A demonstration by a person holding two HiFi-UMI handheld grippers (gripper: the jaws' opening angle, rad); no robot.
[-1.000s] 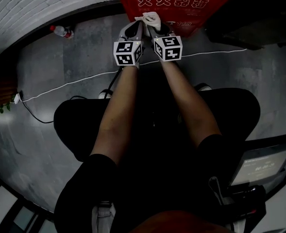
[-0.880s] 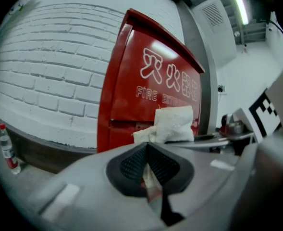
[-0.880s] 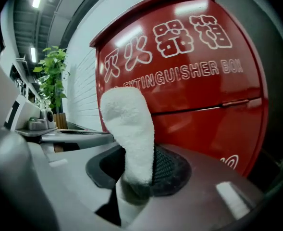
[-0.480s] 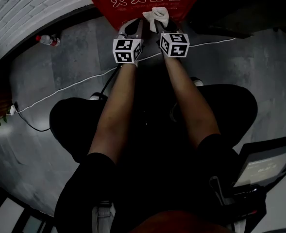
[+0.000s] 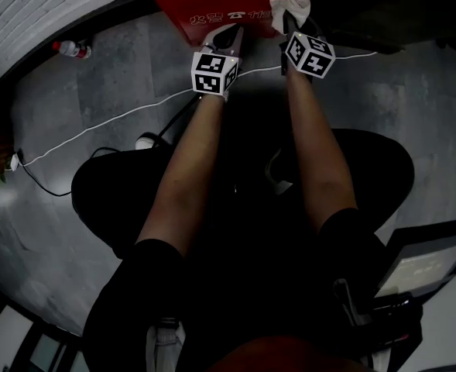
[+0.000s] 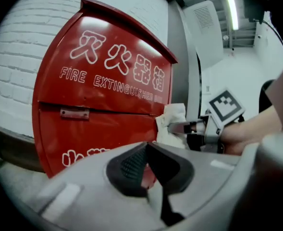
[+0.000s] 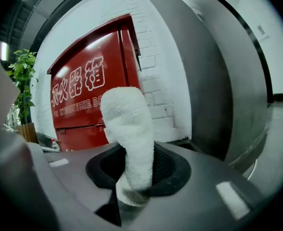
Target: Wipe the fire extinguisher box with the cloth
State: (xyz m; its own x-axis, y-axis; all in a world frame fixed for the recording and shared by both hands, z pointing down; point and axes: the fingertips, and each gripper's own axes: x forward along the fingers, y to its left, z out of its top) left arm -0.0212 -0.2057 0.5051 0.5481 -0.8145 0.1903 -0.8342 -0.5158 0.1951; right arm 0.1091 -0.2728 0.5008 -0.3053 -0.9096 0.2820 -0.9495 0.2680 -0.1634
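The red fire extinguisher box (image 6: 98, 95) is seen standing on the floor (image 5: 96, 91) against a white brick wall (image 7: 155, 81), its front lettered in white. A white cloth (image 7: 129, 138) is pinched between the jaws of the right hand-held gripper (image 7: 131, 177) and sticks up beyond them. In the left gripper view the cloth is held at the right edge of the box front; whether it touches the box cannot be told. The left hand-held gripper (image 6: 148, 165) is held just left of the right one, low before the box front, with its jaws pressed together and nothing between them. A white cable (image 5: 119, 126) lies across the grey floor, and a bottle (image 5: 71, 49) lies near the wall.
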